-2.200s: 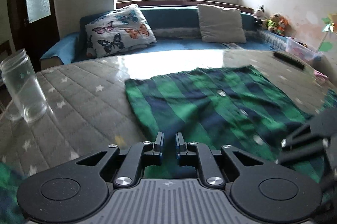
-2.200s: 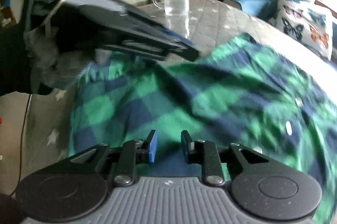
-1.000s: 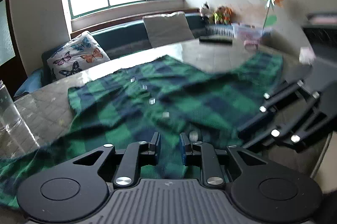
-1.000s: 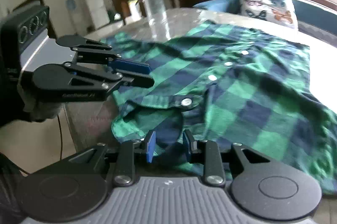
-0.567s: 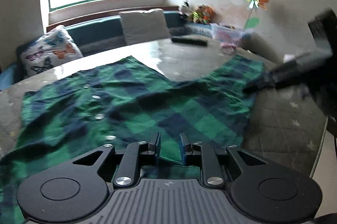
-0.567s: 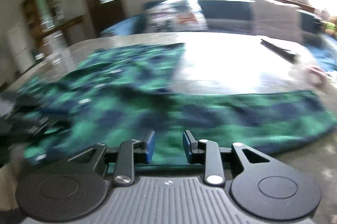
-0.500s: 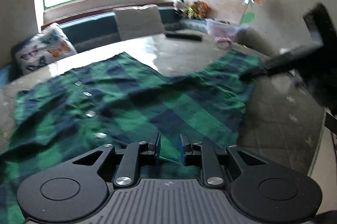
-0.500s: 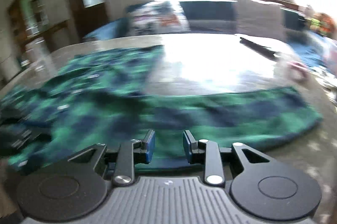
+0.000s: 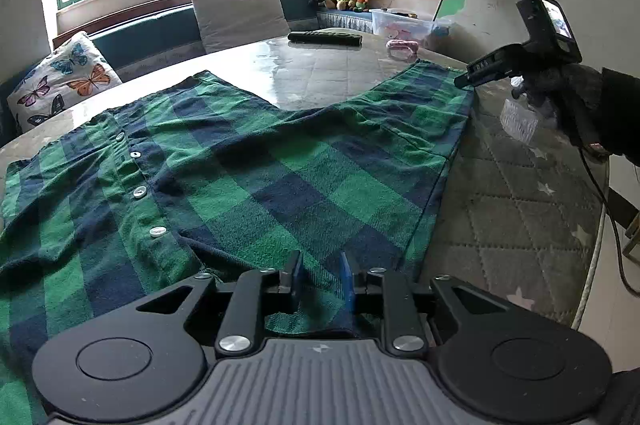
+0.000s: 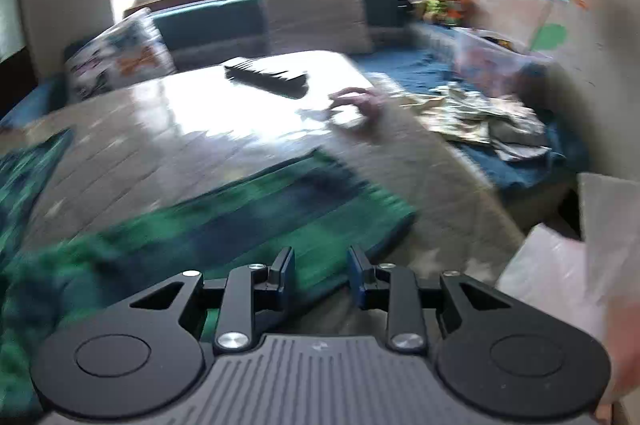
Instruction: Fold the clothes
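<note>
A green and navy plaid shirt (image 9: 248, 177) lies spread on the table, button placket up at the left. My left gripper (image 9: 320, 277) is open just above the shirt's near hem and holds nothing. My right gripper shows in the left wrist view (image 9: 460, 83), held at the shirt's far right corner. In the blurred right wrist view my right gripper (image 10: 320, 265) is open over the corner of the shirt (image 10: 248, 217).
A quilted grey table cover (image 9: 520, 217) lies under glass. A black remote (image 9: 325, 38) and a pink ring (image 9: 402, 45) lie at the table's far side. A sofa with cushions (image 9: 236, 21) stands behind. The table edge (image 9: 592, 265) runs at the right.
My right gripper has swung from the shirt's collar side to its far right corner. My left gripper has turned right along the near hem. Both stay open.
</note>
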`<state>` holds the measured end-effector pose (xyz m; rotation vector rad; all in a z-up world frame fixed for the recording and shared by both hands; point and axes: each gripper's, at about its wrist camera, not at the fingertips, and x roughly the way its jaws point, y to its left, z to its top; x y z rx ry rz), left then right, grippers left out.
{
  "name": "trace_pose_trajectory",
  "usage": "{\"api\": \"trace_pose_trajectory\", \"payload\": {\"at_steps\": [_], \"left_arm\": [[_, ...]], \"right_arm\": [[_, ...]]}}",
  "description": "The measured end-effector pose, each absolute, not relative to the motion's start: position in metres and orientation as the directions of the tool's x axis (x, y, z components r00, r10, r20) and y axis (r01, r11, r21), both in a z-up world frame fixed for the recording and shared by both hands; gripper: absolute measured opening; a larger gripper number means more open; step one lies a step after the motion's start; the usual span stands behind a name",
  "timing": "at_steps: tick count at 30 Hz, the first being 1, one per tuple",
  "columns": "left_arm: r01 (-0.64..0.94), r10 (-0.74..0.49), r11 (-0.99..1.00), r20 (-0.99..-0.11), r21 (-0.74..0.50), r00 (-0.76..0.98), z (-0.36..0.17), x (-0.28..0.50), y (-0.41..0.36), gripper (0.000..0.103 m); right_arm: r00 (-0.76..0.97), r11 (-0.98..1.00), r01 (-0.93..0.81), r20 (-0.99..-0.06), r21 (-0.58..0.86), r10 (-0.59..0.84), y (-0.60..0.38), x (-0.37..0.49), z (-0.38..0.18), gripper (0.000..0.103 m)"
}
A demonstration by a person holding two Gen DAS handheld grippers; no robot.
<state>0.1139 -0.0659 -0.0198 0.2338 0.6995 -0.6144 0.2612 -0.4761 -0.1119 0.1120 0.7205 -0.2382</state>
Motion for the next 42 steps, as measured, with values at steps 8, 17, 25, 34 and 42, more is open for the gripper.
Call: {"api": "trace_pose_trajectory", "payload": {"at_steps": [8,17,25,34,42], "left_arm": [[0.603,-0.452,0.798,-0.664,-0.002,0.596,-0.020,0.116,-0.068,0.028],[0.599,-0.451,0.801,-0.662,-0.004,0.598,-0.019,0.116,-0.070,0.030],[0.555,-0.435,0.832,-0.622,-0.001,0.651,-0.007,0.111,-0.059,0.041],[0.456,-0.382,0.890,-0.570,-0.015,0.727,0.004,0.101,-0.023,0.048],[0.348,-0.318,0.936,-0.556,-0.054,0.768,-0.002,0.084,0.022,0.048]], "right_arm": [[0.704,0.926,0.378,-0.654,0.015,-0.277,-0.502,0.275,-0.119,0.036],[0.738,0.921,0.381,-0.626,0.079,-0.252,-0.501,0.272,-0.110,0.007],[0.838,0.957,0.274,-0.512,0.096,-0.188,-0.476,0.247,-0.055,0.005],[0.917,0.994,-0.062,-0.387,0.095,0.094,-0.380,0.224,0.019,0.005],[0.849,0.918,-0.392,-0.359,0.063,0.387,-0.254,0.216,0.044,0.005]]}}
